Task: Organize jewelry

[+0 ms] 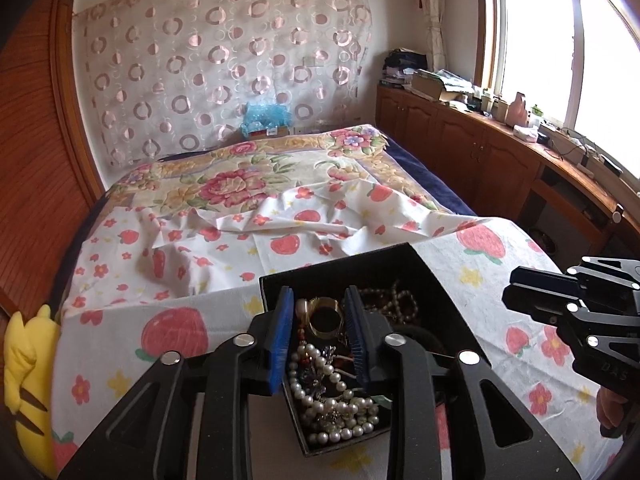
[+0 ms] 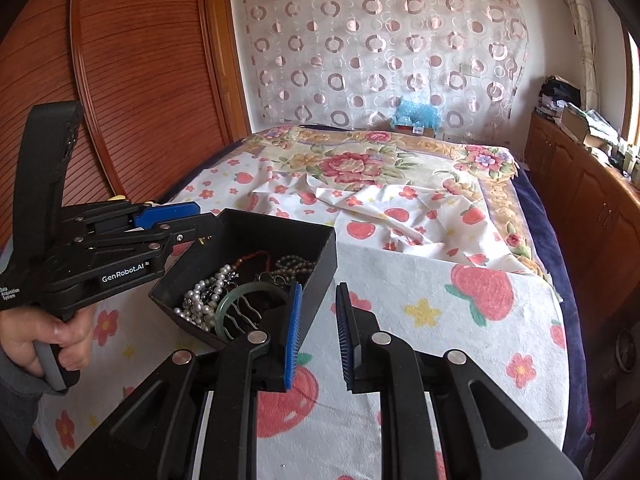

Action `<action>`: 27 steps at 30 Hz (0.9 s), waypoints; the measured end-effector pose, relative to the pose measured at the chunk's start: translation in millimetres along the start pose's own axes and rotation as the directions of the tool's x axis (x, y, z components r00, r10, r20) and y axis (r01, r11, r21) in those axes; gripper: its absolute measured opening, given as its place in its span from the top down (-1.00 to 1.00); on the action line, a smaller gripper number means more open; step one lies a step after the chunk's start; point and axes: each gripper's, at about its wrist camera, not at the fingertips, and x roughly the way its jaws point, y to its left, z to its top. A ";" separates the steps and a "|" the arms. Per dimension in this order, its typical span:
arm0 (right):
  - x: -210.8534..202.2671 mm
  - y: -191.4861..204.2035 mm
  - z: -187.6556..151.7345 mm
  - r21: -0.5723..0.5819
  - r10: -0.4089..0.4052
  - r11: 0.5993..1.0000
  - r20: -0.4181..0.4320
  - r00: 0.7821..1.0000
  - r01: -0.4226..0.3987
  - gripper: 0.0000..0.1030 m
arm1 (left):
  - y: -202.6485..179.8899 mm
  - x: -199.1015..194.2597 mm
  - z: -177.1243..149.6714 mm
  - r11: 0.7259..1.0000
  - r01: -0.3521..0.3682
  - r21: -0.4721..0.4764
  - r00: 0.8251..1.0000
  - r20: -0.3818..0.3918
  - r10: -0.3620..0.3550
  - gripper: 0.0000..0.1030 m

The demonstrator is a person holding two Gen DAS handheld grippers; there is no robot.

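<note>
Barely begun. Black jewelry box on the bed's strawberry sheet, still heaped: pearl necklace, gold bangles, green jade bangle, hair comb. Nothing lifted out. Left hand-held gripper apart, empty above the pile; right hand-held gripper narrowly apart, empty beside the box.

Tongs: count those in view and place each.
2. The left tongs hang open over the jewelry box; the right tongs hover beside it, over the sheet. None seems hidden.
</note>
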 end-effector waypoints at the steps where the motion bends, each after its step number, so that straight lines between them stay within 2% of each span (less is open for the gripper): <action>1: -1.9 0.8 -2.1 -0.002 -0.007 1.000 0.005 1.000 0.007 0.63 | 0.0 -2.0 -1.7 1.000 -0.001 -0.003 1.000 0.004 0.001 0.21; 2: -2.4 1.0 -1.4 -0.001 -0.010 1.000 0.007 1.000 0.010 0.63 | 0.3 -4.8 -3.5 1.000 -0.005 -0.004 1.000 0.009 0.005 0.11; 4: -3.9 3.7 -3.0 0.001 -0.014 1.000 0.011 1.000 0.014 0.63 | 0.6 -9.3 -6.1 1.000 -0.009 -0.003 1.000 0.012 0.009 0.06; 9: -11.1 11.7 -15.0 0.004 -0.014 1.000 0.030 0.999 0.014 0.61 | 0.7 -29.8 -16.8 1.000 -0.012 0.010 1.000 0.028 0.012 -0.32; 11: -15.1 14.7 -19.1 0.008 -0.012 1.000 0.043 0.999 0.011 0.43 | 2.1 -43.4 -22.4 1.000 -0.014 0.008 0.999 0.046 0.014 -0.46; 15: -25.6 20.3 -23.3 0.026 -0.012 1.000 0.071 0.997 0.010 0.35 | 5.1 -67.1 -30.9 1.000 -0.025 -0.005 0.997 0.077 0.026 -0.70; 17: -33.1 23.4 -25.6 0.037 -0.022 0.999 0.089 0.996 0.019 0.03 | 5.6 -80.5 -35.1 0.999 -0.036 -0.011 0.995 0.098 0.037 -0.80; 19: -41.2 26.9 -28.5 0.043 -0.032 0.999 0.109 0.994 0.028 -0.18 | 5.9 -92.4 -37.9 0.999 -0.039 -0.022 0.992 0.117 0.041 -0.85; 21: -49.9 32.6 -30.3 0.045 -0.047 0.998 0.127 0.991 0.041 -0.31 | 6.1 -103.4 -42.9 0.998 -0.041 -0.040 0.990 0.130 0.046 -0.85; 23: -59.0 38.6 -33.1 0.051 -0.064 0.997 0.148 0.987 0.057 -0.52 | 5.8 -111.4 -46.4 0.998 -0.046 -0.054 0.990 0.134 0.053 -0.85; 27: -76.7 47.6 -37.1 0.066 -0.069 0.996 0.186 0.980 0.058 -0.71 | 1.4 -126.9 -56.0 0.996 -0.066 -0.058 0.987 0.145 0.074 -0.85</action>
